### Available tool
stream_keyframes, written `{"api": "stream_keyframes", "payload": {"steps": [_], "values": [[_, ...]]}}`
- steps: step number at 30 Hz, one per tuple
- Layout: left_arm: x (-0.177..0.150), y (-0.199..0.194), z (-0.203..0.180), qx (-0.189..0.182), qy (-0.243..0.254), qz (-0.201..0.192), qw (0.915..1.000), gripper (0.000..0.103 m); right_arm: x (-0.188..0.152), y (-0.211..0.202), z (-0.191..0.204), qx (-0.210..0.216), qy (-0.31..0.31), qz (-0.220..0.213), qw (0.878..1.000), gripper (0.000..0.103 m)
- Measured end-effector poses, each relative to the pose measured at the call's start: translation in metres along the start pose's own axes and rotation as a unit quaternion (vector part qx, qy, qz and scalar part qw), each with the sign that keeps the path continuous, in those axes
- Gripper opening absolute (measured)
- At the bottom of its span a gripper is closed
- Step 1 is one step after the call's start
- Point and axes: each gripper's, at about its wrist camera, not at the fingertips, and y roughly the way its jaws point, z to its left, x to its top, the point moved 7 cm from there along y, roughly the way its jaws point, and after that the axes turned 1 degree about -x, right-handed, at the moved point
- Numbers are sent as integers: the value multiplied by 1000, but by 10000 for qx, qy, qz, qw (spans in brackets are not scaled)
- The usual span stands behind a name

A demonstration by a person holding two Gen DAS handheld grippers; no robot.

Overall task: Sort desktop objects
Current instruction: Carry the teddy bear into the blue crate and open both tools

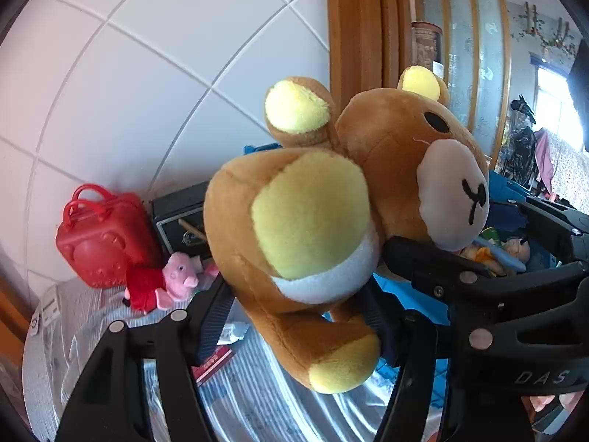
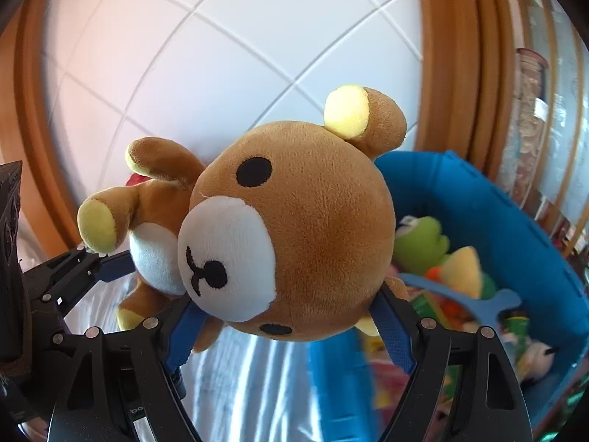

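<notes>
Both tongs hold one plush bear (image 2: 294, 243) up in the air. The left tongs (image 1: 302, 316) pinch its lower body and leg; the right tongs (image 2: 291, 328) pinch its head from either side. The blue bin (image 2: 515, 228) lies just beyond and to the right, already holding a green frog (image 2: 423, 243) and other soft toys, so part of the sorting looks done. The bear seems bound for it but is not yet over the rim. On the bench (image 1: 257, 405) a pink pig (image 1: 173, 280) and a red case (image 1: 103, 235) wait by the wall.
</notes>
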Motion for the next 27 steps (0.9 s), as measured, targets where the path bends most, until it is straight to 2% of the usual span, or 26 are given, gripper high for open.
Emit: {"api": "stream_keyframes", "payload": {"steps": [5,8,12,15,21,25,26,27], "values": [[44,29,-59,-251,234,124,9993,65,17,-3,-71,-211,273,6,9994,83],[64,50,-96,-297,437,300,9982,66,19,5,-113,-178,540,86,9983,83],[78,88,-126,-254,748,571,9952,66,13,18,-161,-88,903,248,9956,84],[80,111,-146,-226,923,875,9916,66,3,30,-189,31,1089,522,9927,84],[68,147,-169,-180,981,1633,9815,69,-20,55,-214,174,1489,1124,9823,90],[62,153,-177,82,1234,1685,9779,69,-29,59,-216,465,1728,1247,9759,99],[60,151,-181,125,1294,1709,9767,69,-29,58,-216,433,1709,1250,9764,103],[57,149,-181,126,1337,1707,9761,69,-28,56,-215,391,1681,1234,9772,103]]}}
